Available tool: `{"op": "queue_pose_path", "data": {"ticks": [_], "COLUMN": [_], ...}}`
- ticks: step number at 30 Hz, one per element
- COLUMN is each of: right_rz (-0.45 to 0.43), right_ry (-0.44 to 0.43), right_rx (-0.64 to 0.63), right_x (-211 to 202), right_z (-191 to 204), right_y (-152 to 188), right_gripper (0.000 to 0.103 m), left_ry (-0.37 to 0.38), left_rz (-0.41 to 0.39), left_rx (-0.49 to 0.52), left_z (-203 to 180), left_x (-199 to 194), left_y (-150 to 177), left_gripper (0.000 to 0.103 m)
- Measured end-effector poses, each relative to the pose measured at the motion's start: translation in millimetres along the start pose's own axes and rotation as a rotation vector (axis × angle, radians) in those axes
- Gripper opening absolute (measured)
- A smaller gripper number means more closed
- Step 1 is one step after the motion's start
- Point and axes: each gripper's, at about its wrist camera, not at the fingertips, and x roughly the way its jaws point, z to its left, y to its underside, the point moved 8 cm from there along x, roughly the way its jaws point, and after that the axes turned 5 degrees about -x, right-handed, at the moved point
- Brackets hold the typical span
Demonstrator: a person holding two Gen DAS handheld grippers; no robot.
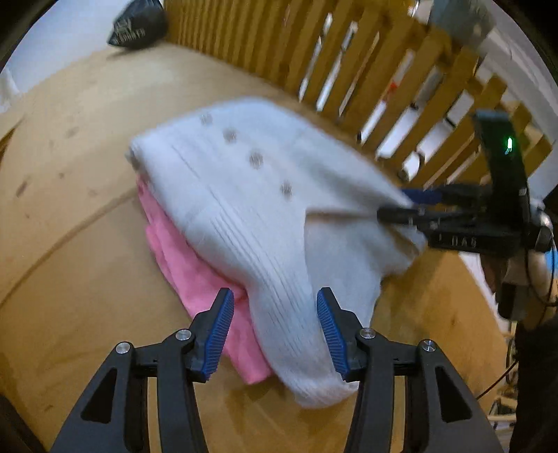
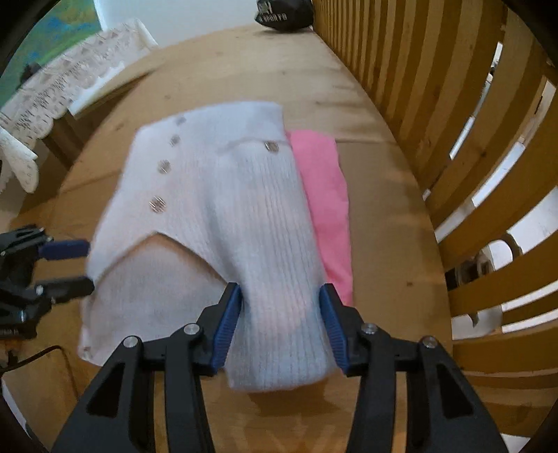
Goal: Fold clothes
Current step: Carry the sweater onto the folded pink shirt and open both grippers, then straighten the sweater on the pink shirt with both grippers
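The white knitted cardigan [image 1: 251,209] lies on the wooden counter [image 1: 69,244], ribbed, with a row of small buttons [image 2: 157,204] down its front. It rests on top of a folded pink garment [image 1: 195,278], which peeks out along one edge; in my right wrist view the pink strip [image 2: 327,216] shows on the side toward the slatted railing [image 2: 453,122].

My left hand-held gripper [image 1: 275,331] is spread wide, its blue pads [image 1: 219,334] on either side of a ribbed sleeve end without pinching it. My right hand-held gripper [image 2: 280,327] also stands apart, a ribbed sleeve [image 2: 272,244] running between its blue pads [image 2: 226,327], which look to be touching the knit, not squeezing it.

From the left wrist view I see my right hand-held gripper at the cardigan's far edge, fingers parted at the fabric. From the right wrist view, my left one sits at the opposite side, just beside the cardigan's hem corner.

Farther out, a dark bag [image 2: 282,15] sits at the counter's far end by the railing. A white lace cloth [image 2: 52,90] lies off to the side, beyond the counter's edge.
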Motion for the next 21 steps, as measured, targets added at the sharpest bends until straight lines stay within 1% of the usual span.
{"op": "queue_pose_path", "data": {"ticks": [2, 3, 4, 5, 6, 7, 10, 11, 13, 15, 17, 21], "right_rz": [0.039, 0.041, 0.022, -0.015, -0.06, -0.113, -0.194, -0.191, -0.171, -0.137, -0.101, -0.041], "right_ry": [0.012, 0.03, 0.062, 0.106, 0.143, 0.164, 0.034, 0.018, 0.001, -0.042, -0.087, 0.03], "right_rx": [-0.006, -0.019, -0.024, -0.022, -0.026, -0.039, -0.101, -0.132, -0.197, -0.213, -0.223, -0.282], "right_x": [9, 6, -1, -13, -26, -40, -66, -67, -67, -58, -48, -24], "right_z": [0, 0, -1, -4, -4, 1, 49, 65, 96, 120, 143, 160], "right_y": [8, 9, 9, 6, 3, 0, -2, -2, -1, -2, -3, -8], "right_gripper": [0.046, 0.046, 0.046, 0.046, 0.046, 0.046, 0.046, 0.046, 0.046, 0.046, 0.046, 0.046], "left_ry": [0.039, 0.039, 0.023, 0.011, 0.0, -0.011, -0.038, -0.046, -0.047, -0.07, -0.077, -0.084], "left_rz": [0.026, 0.0, -0.039, -0.059, -0.075, -0.091, -0.109, -0.115, -0.093, -0.079, -0.093, -0.112], "left_rx": [0.002, 0.002, 0.002, -0.013, -0.03, -0.048, -0.093, -0.107, -0.137, -0.134, -0.131, -0.127], "left_z": [-5, -4, -1, 7, 15, 23, 44, 51, 60, 70, 75, 85], "left_x": [1, -6, -14, -20, -25, -29, -33, -33, -28, -28, -40, -55], "left_y": [6, 3, -1, -5, -9, -13, -15, -15, -12, -12, -11, -9], "left_gripper": [0.048, 0.048, 0.048, 0.049, 0.052, 0.052, 0.052, 0.052, 0.052, 0.052, 0.052, 0.052]}}
